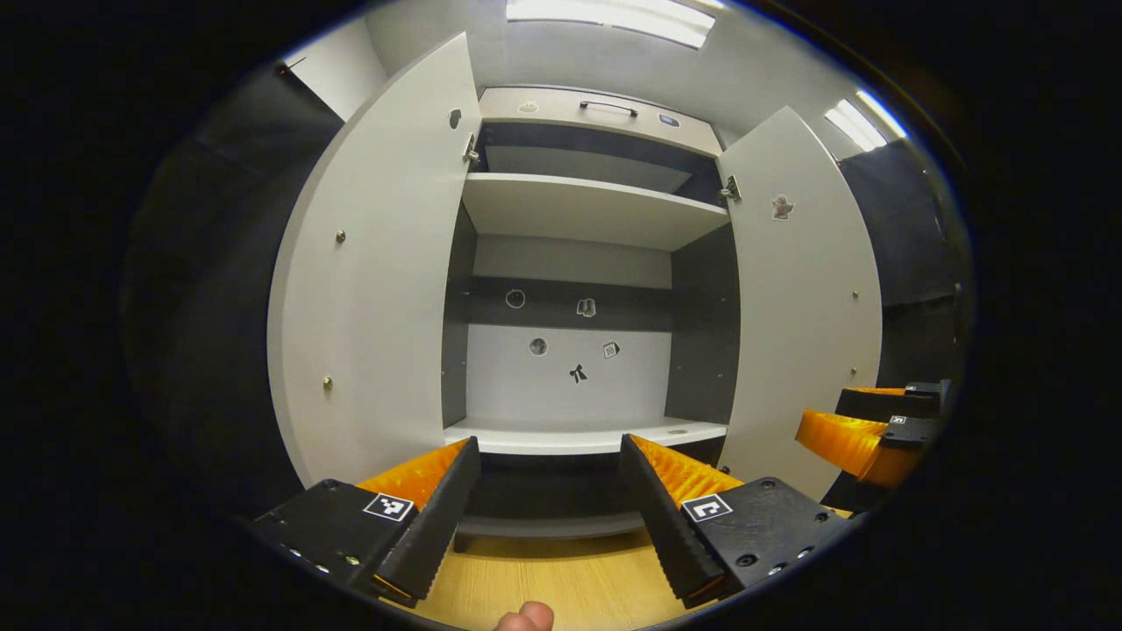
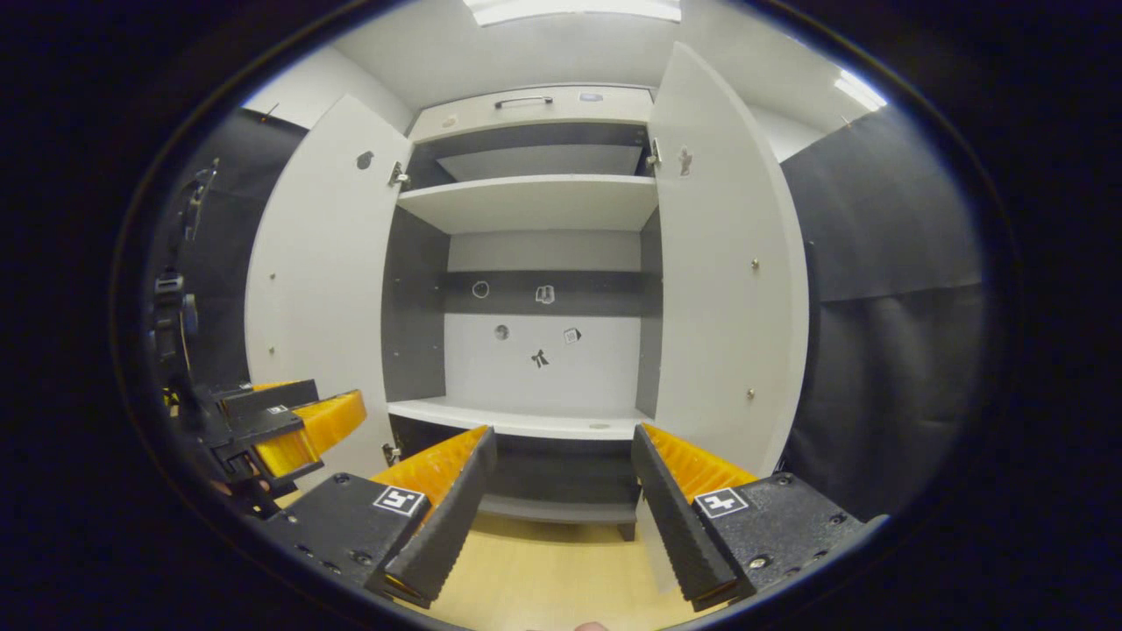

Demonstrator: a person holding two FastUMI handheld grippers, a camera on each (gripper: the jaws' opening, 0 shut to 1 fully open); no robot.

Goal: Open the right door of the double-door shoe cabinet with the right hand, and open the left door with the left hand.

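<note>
Jaws spread wide and grasping nothing, the left gripper and right gripper hover above the wooden floor, facing the shoe cabinet. Its left door and right door stand swung open, baring empty shelves.

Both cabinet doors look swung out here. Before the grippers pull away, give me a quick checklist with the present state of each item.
1. Left door swung fully open: ok.
2. Right door swung fully open: ok.
3. Left gripper open, nothing between its fingers: ok.
4. Right gripper open, nothing between its fingers: ok.
5. Cabinet shelves visible and bare between the doors: ok.
6. Doors will stay put once left alone: cannot tell.
</note>
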